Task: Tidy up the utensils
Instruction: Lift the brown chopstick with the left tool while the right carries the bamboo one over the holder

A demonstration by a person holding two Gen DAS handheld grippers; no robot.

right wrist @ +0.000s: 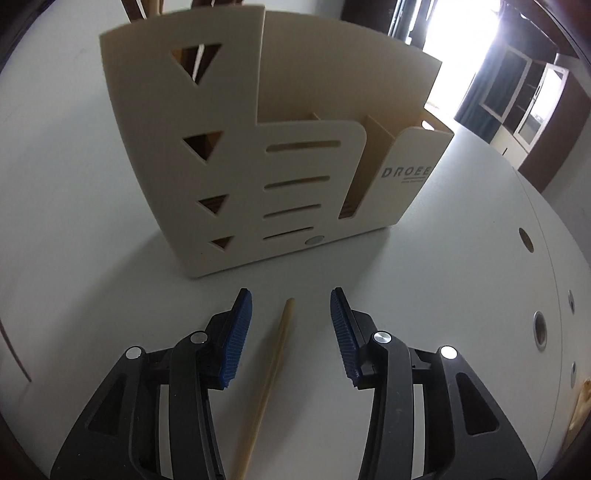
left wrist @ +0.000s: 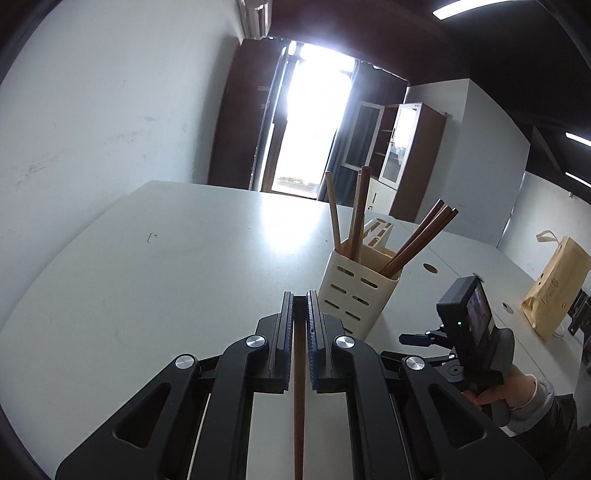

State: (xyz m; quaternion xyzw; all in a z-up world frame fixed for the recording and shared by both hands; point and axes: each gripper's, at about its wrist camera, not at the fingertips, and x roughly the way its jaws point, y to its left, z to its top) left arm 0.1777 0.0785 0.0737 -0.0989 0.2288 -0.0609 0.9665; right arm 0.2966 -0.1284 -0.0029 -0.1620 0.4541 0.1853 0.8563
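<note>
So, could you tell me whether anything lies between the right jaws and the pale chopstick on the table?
Nothing visible does. The chopstick lies on the bare table between the open jaws of the right gripper, in front of the holder.

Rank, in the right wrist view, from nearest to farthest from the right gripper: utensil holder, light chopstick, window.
1. Light chopstick: on the table, between the open jaws of the right gripper.
2. Utensil holder: standing just ahead.
3. Window: far across the room, upper right.
</note>
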